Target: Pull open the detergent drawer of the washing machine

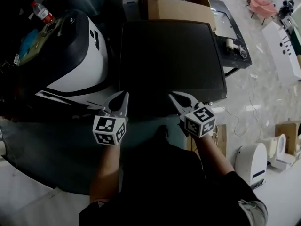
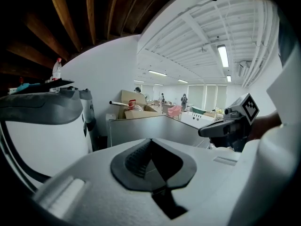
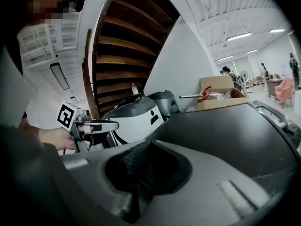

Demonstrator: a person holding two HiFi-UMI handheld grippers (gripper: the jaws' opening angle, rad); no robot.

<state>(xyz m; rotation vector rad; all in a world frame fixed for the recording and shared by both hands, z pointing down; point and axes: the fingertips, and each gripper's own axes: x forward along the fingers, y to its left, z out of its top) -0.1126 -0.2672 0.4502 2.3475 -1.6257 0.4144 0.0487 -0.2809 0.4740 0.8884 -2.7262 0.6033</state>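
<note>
The washing machine (image 1: pixel 169 60) is a box with a flat dark top, seen from above in the head view; its front and the detergent drawer are hidden from here. My left gripper (image 1: pixel 124 96) hangs at the near left edge of that top, jaws shut and empty. My right gripper (image 1: pixel 173 96) hangs at the near right part of the edge, also shut with nothing in it. In the left gripper view the closed left gripper (image 2: pixel 150 141) points along the machine's grey side (image 2: pixel 155 126). The right gripper view looks past the shut right gripper (image 3: pixel 149 144) over the dark top (image 3: pixel 235 131).
A white and black appliance (image 1: pixel 77 60) stands just left of the machine, with a bottle (image 1: pixel 42 12) beyond it. A cardboard box (image 1: pixel 176 8) sits behind the machine. A low table (image 1: pixel 233 36) is at the right, a small white device (image 1: pixel 251 161) on the floor. Wooden stairs (image 3: pixel 122 46) rise at left.
</note>
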